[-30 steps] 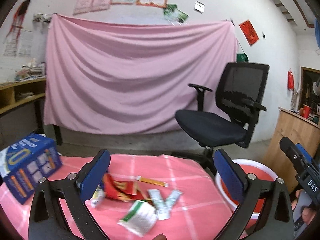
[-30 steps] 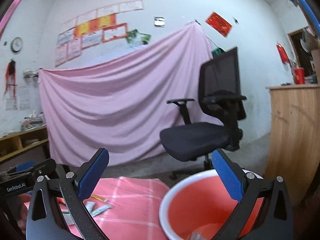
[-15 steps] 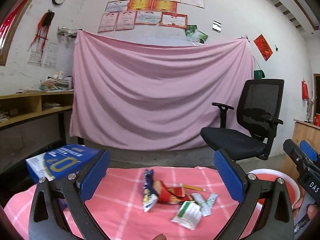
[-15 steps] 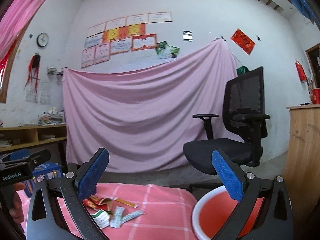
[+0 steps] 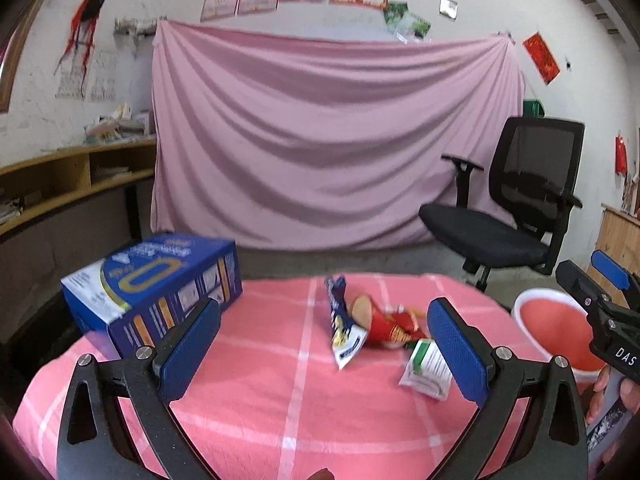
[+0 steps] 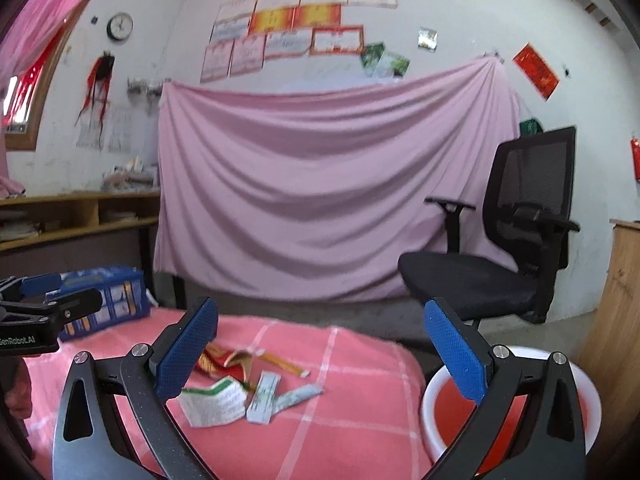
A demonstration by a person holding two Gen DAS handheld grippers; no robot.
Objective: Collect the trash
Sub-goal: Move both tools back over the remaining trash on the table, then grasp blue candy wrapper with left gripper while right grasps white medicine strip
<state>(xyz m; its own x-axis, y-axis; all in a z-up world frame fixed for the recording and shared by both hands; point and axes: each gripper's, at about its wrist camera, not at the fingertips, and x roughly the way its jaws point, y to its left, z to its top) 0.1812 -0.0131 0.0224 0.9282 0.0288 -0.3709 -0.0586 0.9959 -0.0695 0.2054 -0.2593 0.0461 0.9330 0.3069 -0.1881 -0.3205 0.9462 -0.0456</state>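
Pink sheet [image 5: 332,140] hangs on the back wall, black office chair [image 5: 516,216] to its right. Worktop [image 5: 256,392] under pink checked cloth. Red basin [image 6: 516,412] stands off the right edge; contents hidden behind the right claw's finger. Wrappers [image 5: 380,332] lie mid-worktop in a loose heap; blue box [image 5: 156,280] at far left. Left claw [image 5: 320,356] wide open, empty. Right claw [image 6: 320,356] wide open, empty. Versus 0.5 s ago: both views tilted further down, wrappers nearer to the left claw, basin more exposed.
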